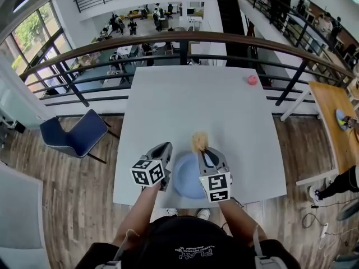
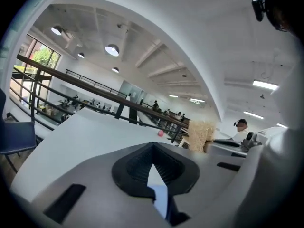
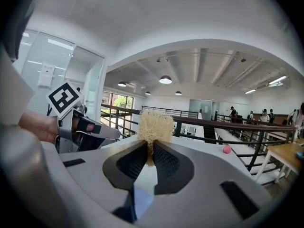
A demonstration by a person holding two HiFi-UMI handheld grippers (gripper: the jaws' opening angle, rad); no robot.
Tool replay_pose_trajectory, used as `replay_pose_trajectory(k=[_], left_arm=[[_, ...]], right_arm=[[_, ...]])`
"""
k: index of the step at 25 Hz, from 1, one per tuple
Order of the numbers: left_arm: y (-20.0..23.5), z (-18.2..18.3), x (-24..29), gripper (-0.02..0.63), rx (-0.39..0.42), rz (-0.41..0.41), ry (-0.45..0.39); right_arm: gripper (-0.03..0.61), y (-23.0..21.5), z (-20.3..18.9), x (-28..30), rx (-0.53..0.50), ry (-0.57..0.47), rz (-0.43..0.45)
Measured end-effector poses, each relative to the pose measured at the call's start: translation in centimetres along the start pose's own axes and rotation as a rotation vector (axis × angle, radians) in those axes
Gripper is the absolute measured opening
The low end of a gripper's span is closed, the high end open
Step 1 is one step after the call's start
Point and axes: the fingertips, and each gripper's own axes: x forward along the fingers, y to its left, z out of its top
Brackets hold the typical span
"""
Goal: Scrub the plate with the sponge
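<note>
Bench (image 1: pixel 213 100) fills most of my head view: a white, square top. Beyond its far edge runs a dark railing (image 1: pixel 185 38) with a wooden top rail. Off its left edge a blue chair (image 1: pixel 76 132) stands on the wood floor.

The blue plate (image 1: pixel 185 179) lies flat at the near edge, about midway along it, right in front of me. My two claws hang over it, one at each side. My left claw (image 1: pixel 166 147) is over the plate's left rim and my right claw (image 1: pixel 203 150) is over its far right part. Each has its cube of square markers turned toward me.

In the left gripper view my left claw's jaws are pressed together at the tips with nothing between them. Through the gap lower down, a strip of the plate shows blue.

My right claw is pinching the sponge (image 3: pixel 155 124), a pale, straw-coloured, fibrous tuft. The jaws clamp its lower end and most of it sticks out past the tips. In the head view it sits just beyond the plate's far rim, toward the bench's middle. From the left gripper view the sponge shows off to the right, next to the body of my other claw.

Smallest is a pink ball (image 1: pixel 252 80), resting well apart from everything else near the far right corner.
</note>
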Motion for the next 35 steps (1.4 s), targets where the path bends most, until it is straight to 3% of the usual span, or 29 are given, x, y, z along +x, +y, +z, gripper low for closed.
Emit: replay_pose_trajectory(k=[4,7,11,15,20,35], left_arm=[[-2.2,2.7,-0.9,0.011,0.037,-0.069,-0.081],[-3.8,4.4,-1.6,0.011,0.125,-0.104,-0.132],[-4.8,5.3,-1.9,0.011,0.240,-0.094,-0.152],[-5.4,5.7,-2.0,0.012,0.294,-0.101,-0.168],[-5.7,5.4,-2.4,0.012,0.318,-0.109,-0.171],[-6.1,3.8,-2.2,0.012,0.317,-0.143,-0.134]], right_arm=[[0.044,-0.1,2.0,-0.7,0.015,-0.048,-0.006],[0.044,-0.2,2.8,-0.9,0.017,-0.067,-0.010],[0.044,-0.5,3.2,-1.1,0.018,-0.082,-0.018],[0.044,-0.2,3.0,-1.0,-0.024,-0.068,-0.016],[0.044,-0.7,3.2,-1.4,0.040,-0.073,-0.039],[0.044,-1.2,1.9,-1.4,0.078,-0.074,-0.034]])
